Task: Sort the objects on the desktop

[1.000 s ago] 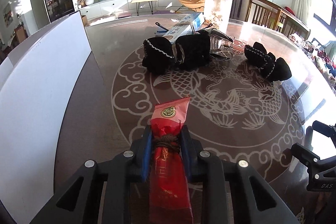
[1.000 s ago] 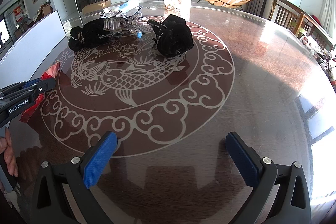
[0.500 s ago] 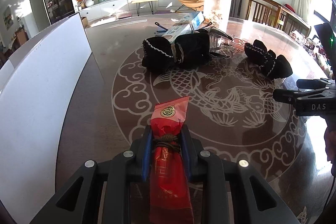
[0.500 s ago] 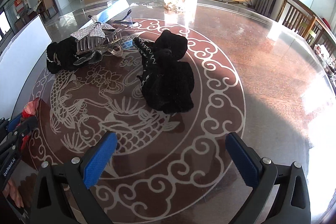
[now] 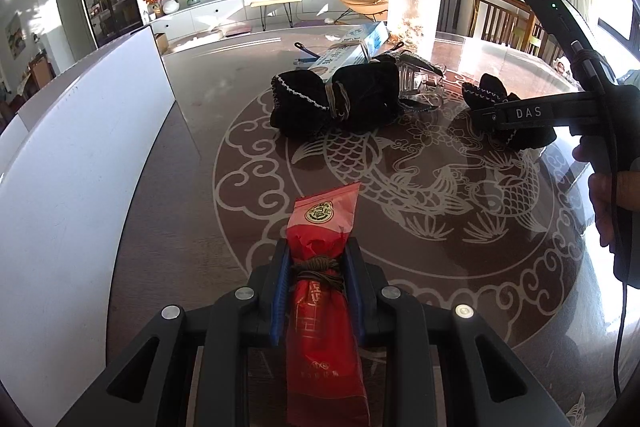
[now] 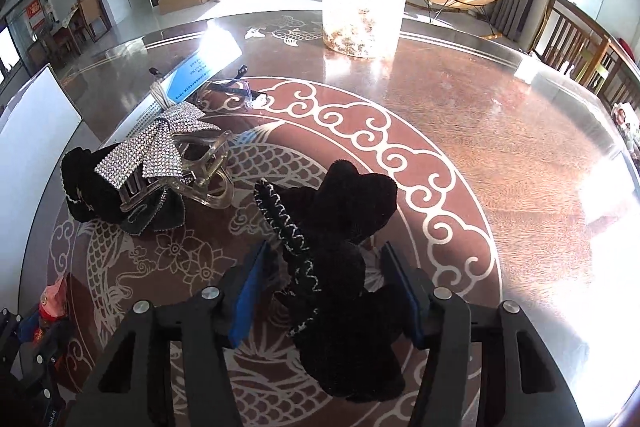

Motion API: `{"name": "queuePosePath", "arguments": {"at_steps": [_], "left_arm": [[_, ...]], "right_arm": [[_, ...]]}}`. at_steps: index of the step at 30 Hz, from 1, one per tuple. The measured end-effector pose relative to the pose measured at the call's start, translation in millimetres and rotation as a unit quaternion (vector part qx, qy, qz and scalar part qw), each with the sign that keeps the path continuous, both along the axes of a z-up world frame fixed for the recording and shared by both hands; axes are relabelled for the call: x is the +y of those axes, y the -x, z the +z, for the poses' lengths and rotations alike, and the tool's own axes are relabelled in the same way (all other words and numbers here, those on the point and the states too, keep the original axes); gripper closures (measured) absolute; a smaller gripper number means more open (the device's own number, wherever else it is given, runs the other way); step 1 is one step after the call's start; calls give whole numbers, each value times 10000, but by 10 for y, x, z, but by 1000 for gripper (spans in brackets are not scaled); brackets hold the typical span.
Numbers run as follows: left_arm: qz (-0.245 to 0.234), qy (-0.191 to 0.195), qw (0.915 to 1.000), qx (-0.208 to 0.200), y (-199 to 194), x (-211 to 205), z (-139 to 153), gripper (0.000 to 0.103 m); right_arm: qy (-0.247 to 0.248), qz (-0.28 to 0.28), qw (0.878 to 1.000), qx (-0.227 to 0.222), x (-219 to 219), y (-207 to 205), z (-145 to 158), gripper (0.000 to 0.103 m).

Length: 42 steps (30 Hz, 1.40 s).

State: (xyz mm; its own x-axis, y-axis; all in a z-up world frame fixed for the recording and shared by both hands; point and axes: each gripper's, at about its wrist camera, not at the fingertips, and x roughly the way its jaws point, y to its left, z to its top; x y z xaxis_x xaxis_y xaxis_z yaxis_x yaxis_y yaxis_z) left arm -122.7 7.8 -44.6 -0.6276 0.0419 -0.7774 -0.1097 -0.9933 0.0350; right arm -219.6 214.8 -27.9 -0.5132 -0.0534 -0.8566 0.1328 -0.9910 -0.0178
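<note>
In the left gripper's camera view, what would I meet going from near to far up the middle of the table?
Red packet clamped in the gripper's jaws → fish pattern on the table → black pouch → blue-and-white box → clear jar.

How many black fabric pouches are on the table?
2. One black pouch lies between the right hand-held gripper's closing jaws; the other black pouch lies beside the rhinestone hair clip. More may be hidden.
</note>
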Motion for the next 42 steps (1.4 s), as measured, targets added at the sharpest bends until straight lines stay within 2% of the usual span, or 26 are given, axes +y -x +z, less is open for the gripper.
{"name": "queuePosePath", "arguments": {"at_steps": [6,15,18,19,21,22,24,26,28,32,37,39,40,42], "left_arm": [[0,0,10000,1,0,-1,1,77],[-2,2,10000,1,-1,-2,1,77],[-2,5,10000,1,-2,-1,1,77],[-1,4,10000,1,-2,-3,1,77],[2,12,10000,2,-2,0,0,77],[11,31,10000,4,-3,-2,-3,76],[122,169,9998,24,-3,5,-3,68],[351,373,9987,55,-5,-4,-2,45],[476,419,9980,41,6,-33,-5,36],[517,302,9982,-6,22,-88,-19,33],[505,-116,9986,-112,38,-206,-37,32],[301,-230,9991,-195,45,-179,-56,14],[206,-135,9994,-226,44,-128,-67,9],[80,-27,9998,-205,29,-64,-64,9]], "right_arm": [[28,324,9991,264,-68,-290,-2,62],[342,702,9960,438,-216,-1324,5,62],[220,741,9955,544,-297,-1524,-15,61],[170,718,9957,566,-304,-1552,-31,58],[153,615,9961,621,-288,-1546,-42,46],[183,570,9964,598,-272,-1531,-45,37],[256,513,9968,559,-232,-1492,-43,30],[240,544,9968,539,-232,-1506,-44,25],[133,582,9969,520,-267,-1514,-52,22],[93,463,9977,478,-229,-1496,-65,12],[84,298,9986,439,-175,-1480,-67,7],[53,262,9987,433,-173,-1475,-70,5],[51,247,9988,425,-168,-1472,-72,4],[75,217,9989,399,-159,-1462,-79,3]]}}
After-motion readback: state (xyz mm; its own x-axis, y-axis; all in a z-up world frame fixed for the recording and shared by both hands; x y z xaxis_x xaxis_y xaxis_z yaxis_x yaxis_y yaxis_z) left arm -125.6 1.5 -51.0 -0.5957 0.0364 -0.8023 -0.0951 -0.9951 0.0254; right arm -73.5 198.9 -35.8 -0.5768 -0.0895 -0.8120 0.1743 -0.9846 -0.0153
